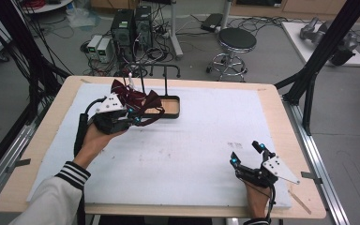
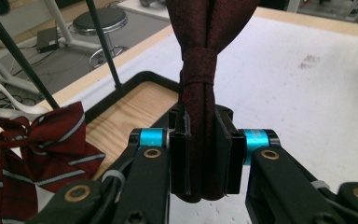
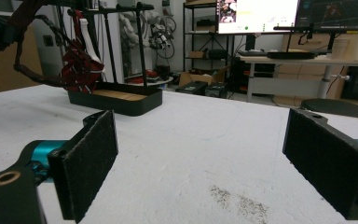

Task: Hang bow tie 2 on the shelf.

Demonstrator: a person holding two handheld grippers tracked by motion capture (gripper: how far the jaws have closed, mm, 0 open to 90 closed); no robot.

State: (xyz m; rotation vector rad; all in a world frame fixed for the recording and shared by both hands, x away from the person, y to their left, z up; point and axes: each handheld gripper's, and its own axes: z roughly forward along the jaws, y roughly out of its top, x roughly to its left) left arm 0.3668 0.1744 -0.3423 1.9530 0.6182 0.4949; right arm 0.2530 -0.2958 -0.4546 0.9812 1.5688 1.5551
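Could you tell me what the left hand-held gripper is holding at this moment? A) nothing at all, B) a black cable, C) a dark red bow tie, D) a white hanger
C: the left hand-held gripper has its jaws clamped on a dark red bow tie, just below its knot.

Most of the white worktop (image 1: 192,154) lies bare in front of and to the right of the black tray (image 1: 171,107), so a gripper could sweep there freely. The tray sits near the far edge, with thin black rack posts (image 1: 165,82) rising just behind it. A striped bow (image 2: 32,154) hangs at the tray's left end, and the left gripper (image 1: 130,117), clamped on a dark bow tie (image 2: 200,93), crowds that side too.
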